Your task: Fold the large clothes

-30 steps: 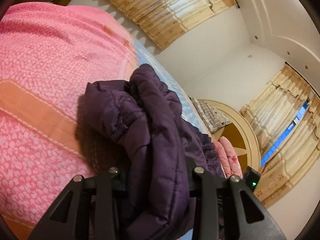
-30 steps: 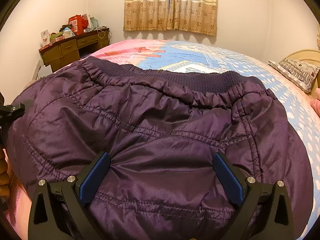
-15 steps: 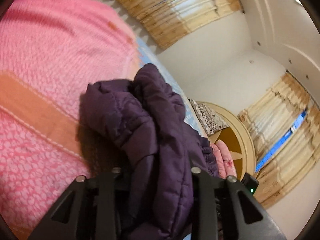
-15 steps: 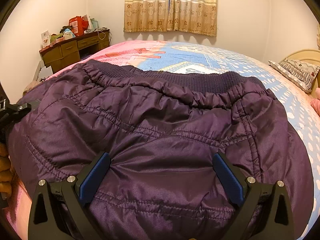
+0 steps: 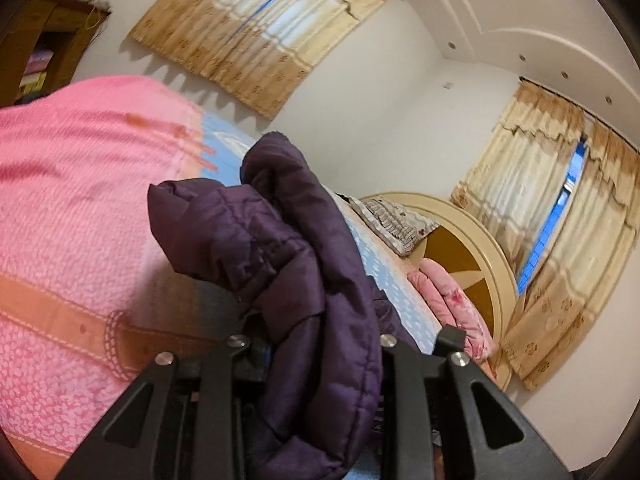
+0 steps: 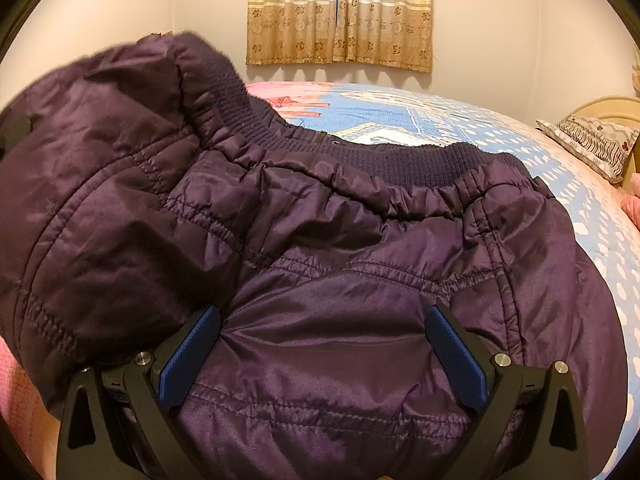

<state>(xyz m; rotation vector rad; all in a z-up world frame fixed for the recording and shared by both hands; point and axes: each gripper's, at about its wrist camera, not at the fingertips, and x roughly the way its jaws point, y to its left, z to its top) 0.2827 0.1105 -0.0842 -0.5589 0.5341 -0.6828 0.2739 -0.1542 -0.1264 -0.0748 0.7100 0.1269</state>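
Left fingers: the left gripper [image 5: 320,364] is clamping a thick bunch of the purple padded jacket [image 5: 280,240], its jaws pressing in on the fabric from both sides.
Right fingers: the right gripper [image 6: 320,360] is standing with its blue pads [image 6: 192,352] wide apart, pressing down on the jacket's [image 6: 320,280] quilted panel; the fabric is bulging up between them but the pads are not pinching it.
Jacket: it is lying on the bed [image 6: 500,132] near the foot-end edge, its ribbed hem [image 6: 400,160] facing the far curtain [image 6: 340,12]; the left side is lifting and curling over toward the middle.
Bedding: a pink blanket [image 5: 80,200] is covering the near side, and blue dotted sheet is running toward the headboard [image 5: 472,248], where a patterned pillow [image 6: 592,140] is resting.
Doing it well: the lifted side probably needs carrying across in one smooth arc while the right gripper is pinning the middle, so the puffy layers are not sliding; keeping the hem edges lined up should give a neat fold.
Changed: a second ago the jacket was lying flat under the right gripper; now its left part is rearing up and hiding the desk, and the left jaws, wider then, are squeezing the bunch tighter.
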